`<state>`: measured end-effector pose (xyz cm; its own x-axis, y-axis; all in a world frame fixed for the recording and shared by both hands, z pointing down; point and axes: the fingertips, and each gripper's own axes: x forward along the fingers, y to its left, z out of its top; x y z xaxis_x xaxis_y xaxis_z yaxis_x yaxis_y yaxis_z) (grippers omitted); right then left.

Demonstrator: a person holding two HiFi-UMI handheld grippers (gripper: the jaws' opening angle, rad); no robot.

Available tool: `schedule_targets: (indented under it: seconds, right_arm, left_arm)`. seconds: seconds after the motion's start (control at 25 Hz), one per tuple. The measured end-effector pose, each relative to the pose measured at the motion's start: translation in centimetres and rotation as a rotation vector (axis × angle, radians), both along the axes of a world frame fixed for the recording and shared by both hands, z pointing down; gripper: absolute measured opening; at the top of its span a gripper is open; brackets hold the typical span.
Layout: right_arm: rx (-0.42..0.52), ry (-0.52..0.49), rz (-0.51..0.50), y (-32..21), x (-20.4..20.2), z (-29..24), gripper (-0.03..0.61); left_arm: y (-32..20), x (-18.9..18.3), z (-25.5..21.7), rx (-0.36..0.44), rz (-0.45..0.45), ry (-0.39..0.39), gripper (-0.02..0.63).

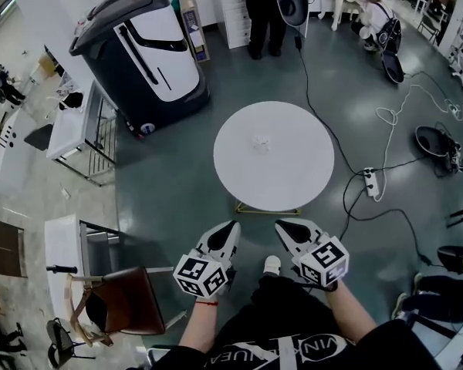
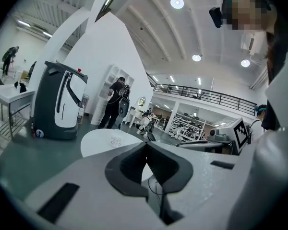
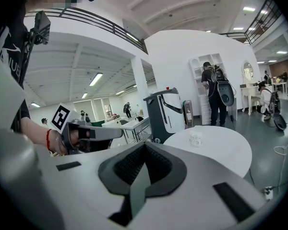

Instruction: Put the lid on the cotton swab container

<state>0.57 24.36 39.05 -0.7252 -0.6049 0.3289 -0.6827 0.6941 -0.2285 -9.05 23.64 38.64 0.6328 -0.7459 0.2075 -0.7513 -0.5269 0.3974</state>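
Short of the table (image 1: 293,177), we hold left gripper (image 1: 233,227) and right gripper (image 1: 281,226) closed, empty; next we must reach the cotton swab container (image 1: 261,141).

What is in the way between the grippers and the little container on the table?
Nothing visible. The left gripper and right gripper hang shut, short of the table; only floor and bare tabletop lie before the container.

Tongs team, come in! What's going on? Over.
Left tongs shut, empty. Right tongs shut, empty. Cotton swab container centred on table, untouched; lid too small to spot. Nothing blocking.
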Motion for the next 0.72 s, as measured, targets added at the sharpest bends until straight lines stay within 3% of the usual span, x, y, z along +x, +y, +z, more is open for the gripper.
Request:
schedule_targets:
  seconds: [0.48,0.72]
  right_arm:
    - [-0.041,0.000,-0.050,-7.3,1.6,1.3,0.002]
    - [-0.078,0.003,-0.074,-8.5,1.7,2.3,0.002]
  left_arm:
    - [-7.2,2.5,1.0,-0.022,-0.025,-0.016,0.006]
    - [-8.2,3.6,2.4,-0.063,-0.017,-0.025,0.006]
